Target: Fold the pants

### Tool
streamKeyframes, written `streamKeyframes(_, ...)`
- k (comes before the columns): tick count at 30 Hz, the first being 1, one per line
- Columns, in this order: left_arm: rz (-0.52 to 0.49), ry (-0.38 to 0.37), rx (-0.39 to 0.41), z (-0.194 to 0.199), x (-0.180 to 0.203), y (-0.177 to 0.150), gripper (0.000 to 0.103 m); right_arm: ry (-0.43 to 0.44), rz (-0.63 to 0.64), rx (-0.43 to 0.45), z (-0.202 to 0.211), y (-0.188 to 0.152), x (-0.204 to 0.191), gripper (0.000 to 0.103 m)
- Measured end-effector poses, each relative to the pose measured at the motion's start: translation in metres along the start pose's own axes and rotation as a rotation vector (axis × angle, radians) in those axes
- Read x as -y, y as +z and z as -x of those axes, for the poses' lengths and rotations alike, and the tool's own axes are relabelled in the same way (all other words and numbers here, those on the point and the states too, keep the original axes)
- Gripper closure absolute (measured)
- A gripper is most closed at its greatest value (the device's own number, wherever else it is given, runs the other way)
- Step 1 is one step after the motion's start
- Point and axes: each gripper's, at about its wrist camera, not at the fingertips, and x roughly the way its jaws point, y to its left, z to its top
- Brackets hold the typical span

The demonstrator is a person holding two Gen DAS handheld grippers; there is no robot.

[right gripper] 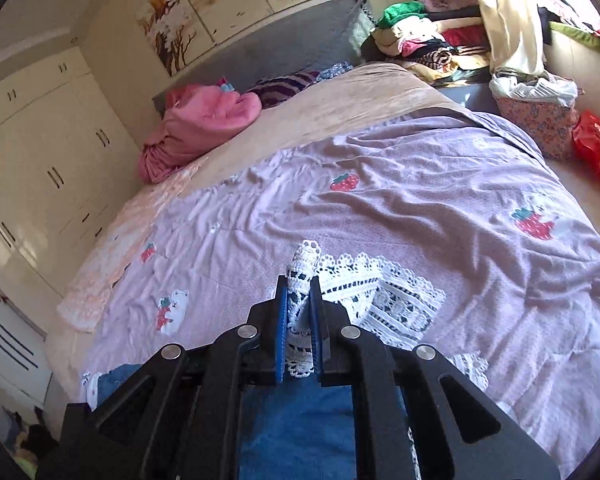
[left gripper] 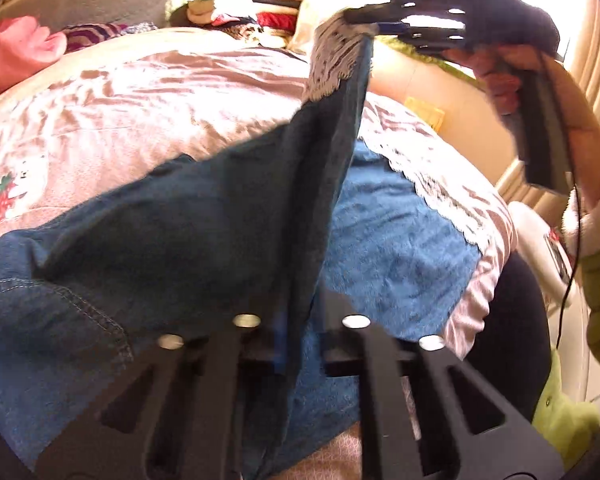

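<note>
So the right gripper (right gripper: 299,316) is pinching the white lace hem (right gripper: 305,280) of the pants (left gripper: 204,216), fabric squeezed between its blue pads. Left gripper (left gripper: 296,344) is clamped on the denim further along, and the cloth runs up taut from it to the right one, ahead and above. Beyond both, the rest of the pants drape onto the pinkish strawberry-print bed (right gripper: 420,208).

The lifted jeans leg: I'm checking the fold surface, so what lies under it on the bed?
Under the raised jeans leg lies a blue towel over the pink bedspread. The towel's left part is hidden behind the denim.
</note>
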Motion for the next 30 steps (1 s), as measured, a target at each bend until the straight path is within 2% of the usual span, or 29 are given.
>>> streamKeyframes(5, -0.041, 0.023, 0.000, 0.011, -0.001, -0.002, 0.103, -0.013, -0.097, 0.014, 0.043, -0.038, 0.034, 0.095)
streamKeyframes(8, -0.073, 0.030, -0.011, 0.017, 0.000, -0.005, 0.103, -0.022, -0.167, -0.007, 0.062, -0.068, 0.055, 0.095)
streamKeyframes(15, -0.117, 0.020, -0.025, 0.028, 0.003, -0.013, 0.103, -0.032, -0.266, -0.071, 0.080, -0.131, 0.079, 0.095)
streamKeyframes(22, -0.182, 0.002, -0.042, 0.033, 0.018, -0.025, 0.103, -0.034, -0.322, -0.094, 0.089, -0.160, 0.092, 0.095)
streamKeyframes(30, -0.223, 0.021, -0.081, 0.026, 0.028, -0.037, 0.100, -0.041, -0.332, -0.136, 0.096, -0.179, 0.102, 0.095)
